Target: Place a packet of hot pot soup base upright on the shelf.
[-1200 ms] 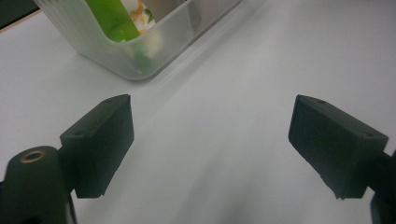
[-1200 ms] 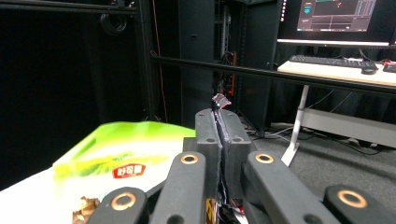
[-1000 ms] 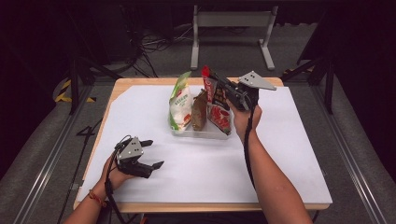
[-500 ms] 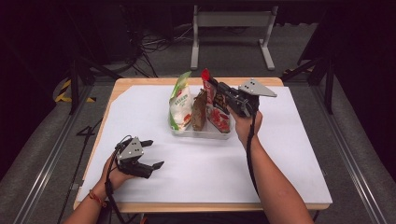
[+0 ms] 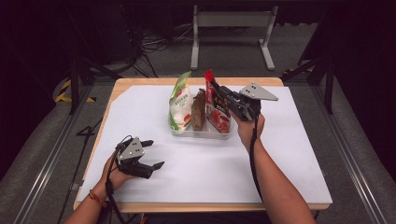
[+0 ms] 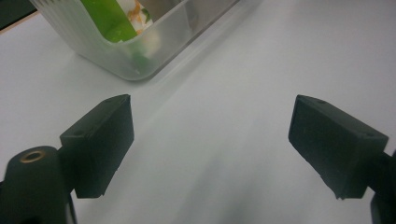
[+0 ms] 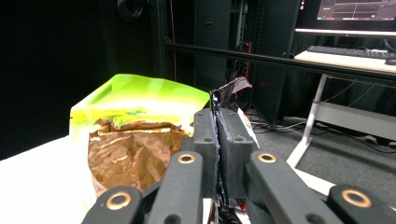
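Right of centre in the high view, the right tongs [image 5: 223, 94] are clamped on the upper edge of the red packet [image 5: 216, 112], standing at the right end of the clear tray [image 5: 201, 133] beside a brown packet [image 5: 199, 111] and green packet [image 5: 180, 102]. Lower left, the left tongs [image 5: 152, 154] gape wide, holding nothing, over the white tabletop [image 5: 289, 154].
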{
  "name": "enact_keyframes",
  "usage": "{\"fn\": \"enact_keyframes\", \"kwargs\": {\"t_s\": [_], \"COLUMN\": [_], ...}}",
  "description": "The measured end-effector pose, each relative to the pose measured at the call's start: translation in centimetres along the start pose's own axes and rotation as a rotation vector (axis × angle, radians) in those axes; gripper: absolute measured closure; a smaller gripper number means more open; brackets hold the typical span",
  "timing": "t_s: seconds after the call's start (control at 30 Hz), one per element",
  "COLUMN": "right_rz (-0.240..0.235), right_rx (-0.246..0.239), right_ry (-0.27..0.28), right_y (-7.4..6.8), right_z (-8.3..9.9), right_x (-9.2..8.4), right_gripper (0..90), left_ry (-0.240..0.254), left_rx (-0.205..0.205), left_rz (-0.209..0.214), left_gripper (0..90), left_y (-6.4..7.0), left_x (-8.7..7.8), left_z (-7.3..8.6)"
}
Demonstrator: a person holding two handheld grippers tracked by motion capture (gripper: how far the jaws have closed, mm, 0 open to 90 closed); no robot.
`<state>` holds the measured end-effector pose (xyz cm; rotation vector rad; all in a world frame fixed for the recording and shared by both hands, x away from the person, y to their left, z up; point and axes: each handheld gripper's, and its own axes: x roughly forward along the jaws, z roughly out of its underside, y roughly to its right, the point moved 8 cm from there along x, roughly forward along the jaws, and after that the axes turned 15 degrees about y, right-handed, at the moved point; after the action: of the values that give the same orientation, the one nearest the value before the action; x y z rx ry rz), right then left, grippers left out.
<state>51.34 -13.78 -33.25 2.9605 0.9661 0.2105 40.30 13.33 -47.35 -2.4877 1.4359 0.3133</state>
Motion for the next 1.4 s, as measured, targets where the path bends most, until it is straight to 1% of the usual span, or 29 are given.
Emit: {"fn": "enact_keyframes", "kwargs": {"t_s": [0.03,0.1,0.37,0.43,0.63,0.67,0.77,0.83,0.93,1.07,1.17,1.4], "right_rz": [0.000,0.003,0.012,0.016,0.026,0.030,0.033,0.036,0.035,0.031,0.023,0.011], "right_rx": [-0.004,0.013,0.017,0.005,-0.008,-0.020,-0.026,-0.034,-0.039,-0.027,-0.030,-0.048], "right_ry": [-0.002,0.001,-0.012,-0.018,-0.047,-0.049,-0.055,-0.068,-0.076,-0.081,-0.087,-0.109], "right_y": [0.0,0.2,0.9,1.1,1.5,1.6,1.7,1.7,1.9,2.1,2.1,2.1], "right_z": [0.0,0.0,0.2,0.2,0.3,0.4,0.5,0.5,0.6,0.8,0.8,0.6], "right_x": [-0.1,-0.2,-0.8,-1.0,-1.4,-1.5,-1.7,-1.9,-2.2,-2.6,-2.8,-3.1], "right_gripper": [86.6,86.4,85.5,84.8,82.8,82.4,80.9,79.7,78.2,77.3,76.5,71.0], "left_ry": [0.000,0.000,-0.004,-0.002,-0.003,-0.004,-0.007,-0.007,-0.007,-0.009,-0.012,-0.010], "left_rx": [0.002,0.001,-0.002,0.002,-0.001,0.002,0.002,0.003,0.002,0.004,0.002,0.000], "left_rz": [0.000,-0.001,0.001,0.001,0.002,0.003,0.005,0.002,0.000,0.001,0.003,-0.001], "left_gripper": [14.9,14.9,14.9,14.9,14.9,14.9,14.9,14.9,14.9,14.9,14.8,14.8], "left_y": [0.0,-0.1,0.0,-0.1,-0.2,-0.2,-0.1,0.0,0.0,0.0,0.0,-0.1], "left_x": [0.0,0.0,0.0,0.0,0.0,0.0,0.0,0.0,-0.1,0.0,0.1,0.0], "left_z": [0.0,0.0,0.1,0.0,0.1,0.1,0.1,0.1,0.0,0.1,0.1,0.1]}}
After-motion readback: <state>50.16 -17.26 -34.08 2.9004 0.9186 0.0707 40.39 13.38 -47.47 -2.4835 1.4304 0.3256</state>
